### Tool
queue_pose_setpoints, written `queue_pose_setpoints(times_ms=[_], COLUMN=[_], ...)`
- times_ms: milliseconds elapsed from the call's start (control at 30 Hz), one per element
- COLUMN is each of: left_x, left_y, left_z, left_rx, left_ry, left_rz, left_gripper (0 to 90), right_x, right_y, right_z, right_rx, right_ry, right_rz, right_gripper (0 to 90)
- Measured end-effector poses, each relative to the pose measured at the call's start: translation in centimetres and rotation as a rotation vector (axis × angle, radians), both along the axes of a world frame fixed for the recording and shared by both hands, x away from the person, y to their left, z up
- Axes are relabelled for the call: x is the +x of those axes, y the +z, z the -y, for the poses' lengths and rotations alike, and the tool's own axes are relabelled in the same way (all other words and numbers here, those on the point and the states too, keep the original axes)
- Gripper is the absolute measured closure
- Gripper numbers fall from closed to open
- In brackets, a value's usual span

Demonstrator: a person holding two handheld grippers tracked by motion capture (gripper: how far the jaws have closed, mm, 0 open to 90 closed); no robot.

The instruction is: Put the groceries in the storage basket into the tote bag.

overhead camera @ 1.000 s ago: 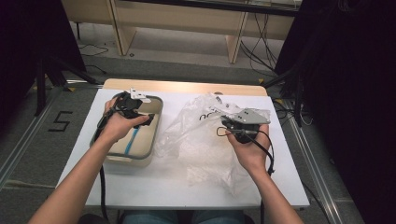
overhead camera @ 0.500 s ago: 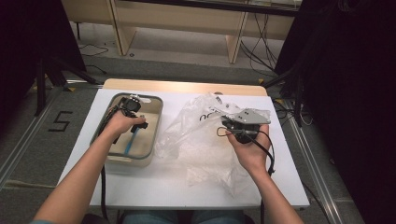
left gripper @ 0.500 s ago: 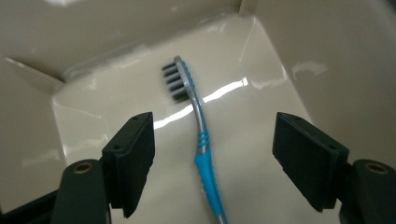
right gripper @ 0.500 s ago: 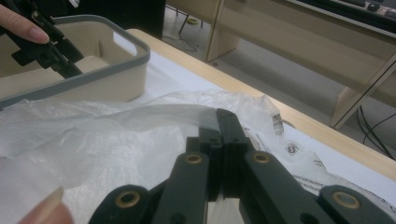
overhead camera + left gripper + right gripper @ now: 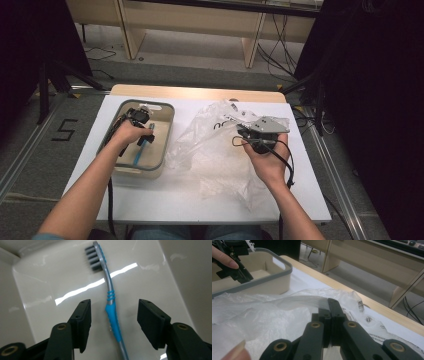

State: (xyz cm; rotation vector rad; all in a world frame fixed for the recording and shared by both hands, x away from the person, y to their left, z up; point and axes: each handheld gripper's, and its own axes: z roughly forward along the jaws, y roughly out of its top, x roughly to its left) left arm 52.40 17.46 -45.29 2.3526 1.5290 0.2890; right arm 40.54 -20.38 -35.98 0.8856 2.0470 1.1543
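While the left claw (image 5: 113, 315) closes around the toothbrush (image 5: 110, 300), the right claw (image 5: 332, 315) pinches plastic bag (image 5: 210, 150) on the white table (image 5: 165, 200).

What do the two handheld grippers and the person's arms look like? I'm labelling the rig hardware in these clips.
Both grippers are black. The left gripper has flat, blocky jaw pads with small screw holes, on arms with brass-coloured pivot rings. The right gripper has the same black arms and brass rings, and in the high view a grey three-cornered plate on top. A black cable trails from each. The forearms are bare; a light blue sleeve edge shows at the left arm.

Left claw (image 5: 143, 131) in beige bin (image 5: 161, 165), right claw (image 5: 240, 124) on clear bag (image 5: 210, 155).
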Motion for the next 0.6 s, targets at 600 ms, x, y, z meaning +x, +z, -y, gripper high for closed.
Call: queue_pose_setpoints(times_ms=[600], left_x=[0.02], left_y=[-0.28], left_z=[0.28], left_rx=[0.034], left_ry=[0.039], left_rz=[-0.086], left_gripper=[60.2], right_x=[-0.04], right_y=[-0.01], right_z=[-0.06], right_rx=[0.001], right_ry=[0.006], right_rz=[-0.002], right_gripper=[90.0])
